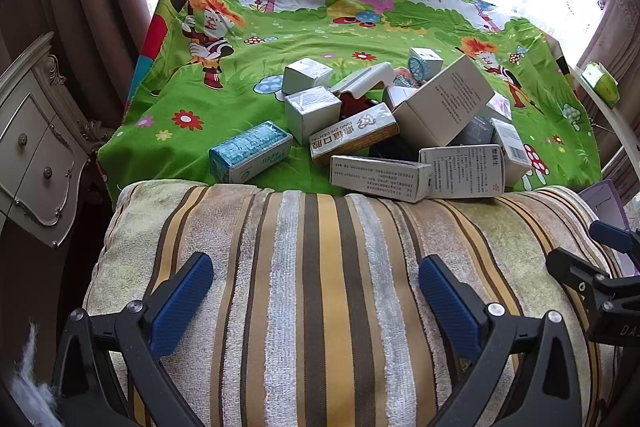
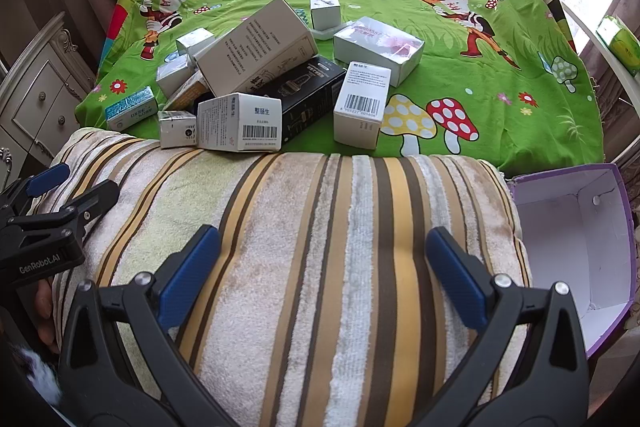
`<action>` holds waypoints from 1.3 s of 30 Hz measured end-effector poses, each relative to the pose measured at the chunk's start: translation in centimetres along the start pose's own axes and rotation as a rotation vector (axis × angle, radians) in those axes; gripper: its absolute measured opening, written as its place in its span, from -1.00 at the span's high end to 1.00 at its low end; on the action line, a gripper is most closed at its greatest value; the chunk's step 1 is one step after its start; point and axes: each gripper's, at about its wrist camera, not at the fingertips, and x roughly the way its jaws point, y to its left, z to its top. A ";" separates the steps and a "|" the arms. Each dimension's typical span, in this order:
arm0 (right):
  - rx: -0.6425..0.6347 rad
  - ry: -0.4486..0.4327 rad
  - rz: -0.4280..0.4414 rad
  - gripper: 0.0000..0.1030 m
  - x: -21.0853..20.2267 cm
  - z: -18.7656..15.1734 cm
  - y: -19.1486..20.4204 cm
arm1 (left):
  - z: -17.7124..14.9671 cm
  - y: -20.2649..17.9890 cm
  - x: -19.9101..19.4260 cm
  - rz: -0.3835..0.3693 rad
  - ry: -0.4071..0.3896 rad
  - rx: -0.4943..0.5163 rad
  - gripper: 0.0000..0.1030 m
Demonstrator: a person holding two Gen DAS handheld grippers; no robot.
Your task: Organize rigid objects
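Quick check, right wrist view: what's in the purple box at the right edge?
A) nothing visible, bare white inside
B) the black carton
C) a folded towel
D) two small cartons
A: the purple box shows only its bare white interior, while the black carton lies in the pile on the green cloth and the striped towel lies beside the box.

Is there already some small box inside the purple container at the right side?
No, the purple container shows only its bare white inside; the boxes lie on the green cloth.
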 end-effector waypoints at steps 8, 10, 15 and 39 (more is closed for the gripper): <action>0.002 -0.004 0.000 -1.00 -0.2 0.0 0.0 | 0.1 0.3 0.3 0.001 0.001 0.002 -1.00; 0.002 -0.007 -0.001 -1.00 -0.2 0.0 0.0 | 0.1 0.4 0.3 0.001 0.001 0.002 -1.00; 0.002 -0.014 -0.002 -1.00 0.0 -0.1 0.0 | 0.1 0.5 0.4 0.004 0.001 0.004 -1.00; 0.000 -0.014 -0.011 -1.00 0.2 0.2 0.3 | 0.3 0.1 0.0 0.042 -0.014 0.023 -1.00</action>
